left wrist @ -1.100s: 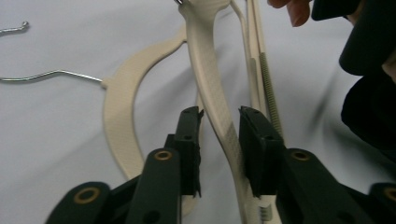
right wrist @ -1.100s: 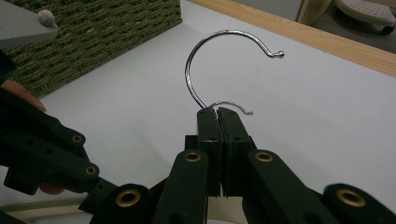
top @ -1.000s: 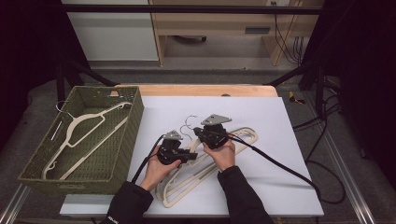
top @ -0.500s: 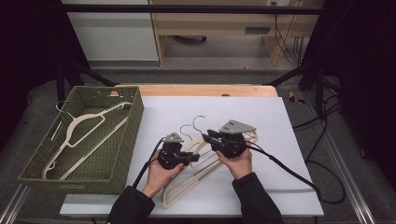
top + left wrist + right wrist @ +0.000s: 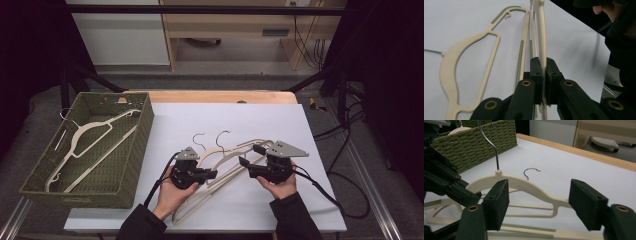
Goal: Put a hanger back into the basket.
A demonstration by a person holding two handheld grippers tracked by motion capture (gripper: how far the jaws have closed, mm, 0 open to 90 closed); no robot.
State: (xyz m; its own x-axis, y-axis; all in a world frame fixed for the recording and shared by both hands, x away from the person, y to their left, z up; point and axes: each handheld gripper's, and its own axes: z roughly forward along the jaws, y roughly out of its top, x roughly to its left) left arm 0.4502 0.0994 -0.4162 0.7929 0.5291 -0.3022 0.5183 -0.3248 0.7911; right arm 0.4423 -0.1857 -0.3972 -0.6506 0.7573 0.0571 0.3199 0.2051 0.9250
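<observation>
Cream hanger (image 5: 541, 32) clamped between left fingers (image 5: 535, 72).

Our left gripper (image 5: 543, 75): jaws clamped on a cream hanger's (image 5: 541, 37) thin bar.
Second hanger (image 5: 469, 62): flat on our white table (image 5: 454, 22), left of the jaws.

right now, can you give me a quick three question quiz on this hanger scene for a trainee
1. True or false: the left gripper is shut on a hanger.
2. How do the right gripper's jaws stand: A open, B shut on a hanger, C shut on the basket?
3. What lies in the basket?

Key:
1. True.
2. A; they have just been opening, pads apart and pressing nothing.
3. A hanger in the basket.
</observation>
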